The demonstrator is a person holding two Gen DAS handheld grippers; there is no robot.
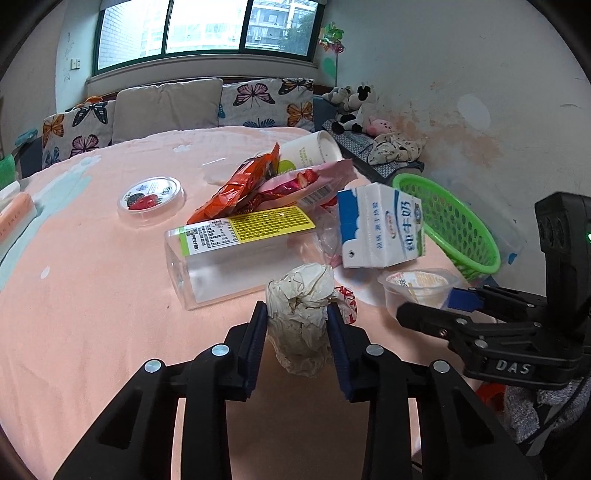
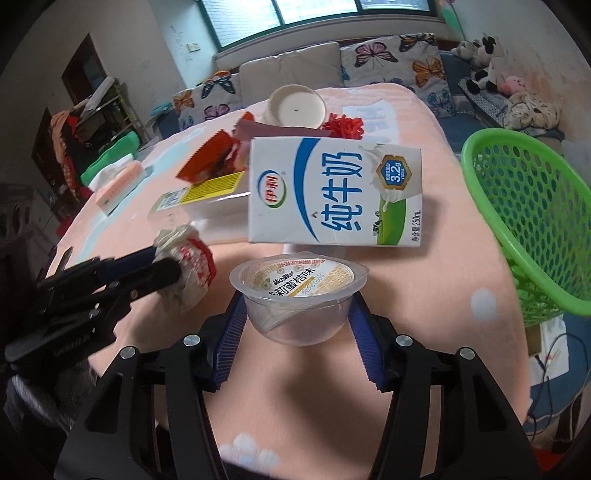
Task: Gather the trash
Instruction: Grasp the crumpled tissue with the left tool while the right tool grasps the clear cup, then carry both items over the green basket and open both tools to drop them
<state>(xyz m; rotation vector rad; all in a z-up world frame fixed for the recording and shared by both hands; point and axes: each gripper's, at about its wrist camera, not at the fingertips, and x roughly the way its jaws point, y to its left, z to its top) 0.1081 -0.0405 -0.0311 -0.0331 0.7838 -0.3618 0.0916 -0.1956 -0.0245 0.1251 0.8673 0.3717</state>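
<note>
Left wrist view: my left tool [image 1: 297, 314] pinches the crumpled wrapper [image 1: 301, 295]. My right tool [image 2: 297, 310] grips the jelly cup [image 2: 295, 291], with the milk carton [image 2: 334, 192] just beyond.

Soft daylight, sharp fisheye views

We see the window [image 1: 203, 29] blown out white, soft shadows on the pink tablecloth [image 1: 92, 277], and strong bending with dark vignetting at the edges.

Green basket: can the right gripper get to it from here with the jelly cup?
Probably yes. The right gripper brackets the jelly cup, and the green basket sits open just to its right at the table edge. The milk carton stands ahead, not between them.
</note>
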